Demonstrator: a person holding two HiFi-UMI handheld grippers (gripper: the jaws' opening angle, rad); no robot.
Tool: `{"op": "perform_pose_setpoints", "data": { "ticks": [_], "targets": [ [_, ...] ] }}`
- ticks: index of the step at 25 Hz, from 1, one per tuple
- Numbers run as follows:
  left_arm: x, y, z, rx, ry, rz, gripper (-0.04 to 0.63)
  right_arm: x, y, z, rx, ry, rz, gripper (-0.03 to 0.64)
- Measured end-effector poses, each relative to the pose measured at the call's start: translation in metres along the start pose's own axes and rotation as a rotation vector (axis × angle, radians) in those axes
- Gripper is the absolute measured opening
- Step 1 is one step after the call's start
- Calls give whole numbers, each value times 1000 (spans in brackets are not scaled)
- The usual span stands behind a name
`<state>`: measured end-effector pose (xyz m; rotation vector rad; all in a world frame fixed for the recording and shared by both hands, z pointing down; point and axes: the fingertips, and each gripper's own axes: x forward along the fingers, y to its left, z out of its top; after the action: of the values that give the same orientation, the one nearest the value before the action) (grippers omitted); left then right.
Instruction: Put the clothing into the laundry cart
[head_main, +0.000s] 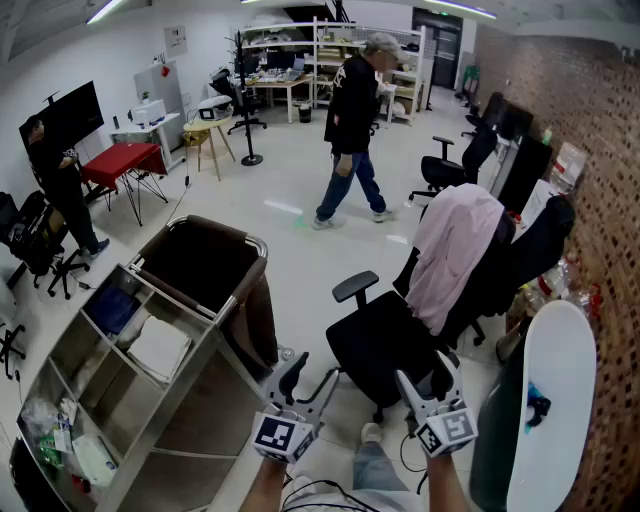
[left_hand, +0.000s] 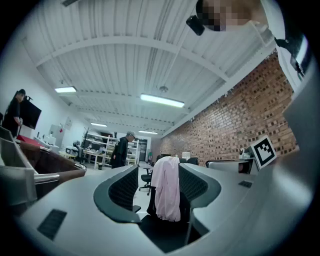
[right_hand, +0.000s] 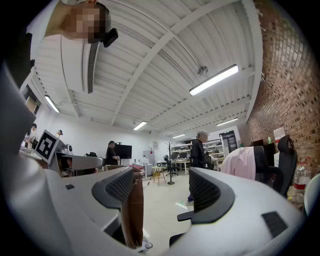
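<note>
The left gripper (head_main: 311, 379) has its jaws well apart with nothing gripped or touched; through its own gap, in the left gripper view (left_hand: 160, 200), the pink garment (left_hand: 166, 192) shows far off. The right gripper (head_main: 428, 374) is also parted to a middling width and holds nothing, with bare floor between the jaws in the right gripper view (right_hand: 162, 195). Both hang low at the near edge of the scene, side by side and apart from each other. The one laundry cart (head_main: 246, 241) stands to the left, its metal rim around a dark liner bag whose inside is too dark to read. Joined to its near left side is a steel shelf section (head_main: 60, 352) with open compartments: one holds a blue folded item (head_main: 112, 310), the next a white folded item (head_main: 160, 345). The single pink garment (head_main: 450, 255) hangs over the back of a black office chair (head_main: 385, 350) to the right, well apart from the cart. Two people are in the far room.
</note>
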<state>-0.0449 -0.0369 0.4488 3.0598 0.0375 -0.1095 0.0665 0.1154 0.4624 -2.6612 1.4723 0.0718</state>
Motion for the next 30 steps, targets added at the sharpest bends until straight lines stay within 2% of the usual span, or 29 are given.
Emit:
{"op": "perform_pose_setpoints", "data": {
  "ticks": [4, 7, 10, 16, 20, 23, 27, 28, 29, 30],
  "targets": [
    [68, 3, -12, 13, -21, 20, 245, 32, -67, 5, 0, -23, 0, 359],
    [126, -8, -1, 2, -33, 16, 245, 55, -114, 9, -4, -35, 11, 359],
    [179, -11, -3, 49, -45, 22, 246, 72, -161, 12, -15, -50, 8, 359],
    [252, -27, -13, 59, -29, 12, 245, 86, -242, 4, -7, -32, -22, 359],
    [284, -35, -27, 44, 3, -13, 247, 85, -281, -12, 42, -17, -78, 359],
    [303, -42, -25, 65, 15, -68, 247, 88, -297, -18, 37, -6, -127, 359],
    [317, -40, -26, 50, 19, -102, 245, 96, -326, -19, 11, 8, -251, 360],
    [317, -35, -26, 40, 18, -97, 245, 102, -333, -23, -5, 31, -287, 381],
    [316, -30, -26, 35, 21, -93, 245, 109, -340, -28, -22, 59, -322, 446],
    [314, -25, -27, 33, 27, -92, 245, 116, -347, -34, -35, 85, -353, 478]
  ]
}}
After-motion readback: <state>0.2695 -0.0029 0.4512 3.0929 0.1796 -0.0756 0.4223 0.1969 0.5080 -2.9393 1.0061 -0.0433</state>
